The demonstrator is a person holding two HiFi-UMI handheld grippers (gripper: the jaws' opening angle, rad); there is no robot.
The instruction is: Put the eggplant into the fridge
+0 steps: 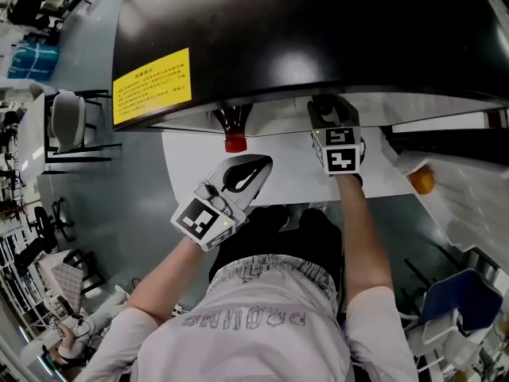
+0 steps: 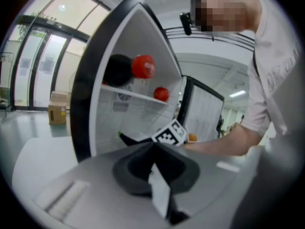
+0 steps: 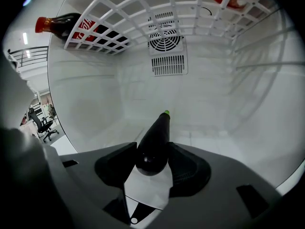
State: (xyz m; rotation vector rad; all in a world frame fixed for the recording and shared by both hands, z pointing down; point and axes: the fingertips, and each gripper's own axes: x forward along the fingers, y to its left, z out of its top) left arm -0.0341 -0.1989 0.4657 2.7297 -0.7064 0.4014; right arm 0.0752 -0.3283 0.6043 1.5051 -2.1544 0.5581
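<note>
Looks well past halfway, by judgement; finds the fridge (image 1: 318, 30) open and the right gripper (image 3: 152, 157) reaching into its white lower compartment; clamps the eggplant (image 3: 155, 135) by its fat rounded end, jaws closed snugly on either side of it; leaves the setting-down and the letting-go yet to do, then presumably drawing the gripper out; cannot tell whether the eggplant touches the fridge floor (image 3: 219, 128) or hangs just above it.

Holds the left gripper (image 1: 241, 175) outside, in front of the open fridge, jaws pressed together with nothing between them.

Shows the eggplant as long, tapered, glossy and near black, narrowing away from the jaws to a small green tip; points that tip toward the back wall, below the fan vent (image 3: 164, 42); sits roughly along the jaws' line, low in the compartment, under the white wire shelf (image 3: 138, 6) that bears a red-capped cola bottle (image 3: 64, 23); seems smooth and firm, so likely to slide or roll a little once released on the slick white floor.
</note>
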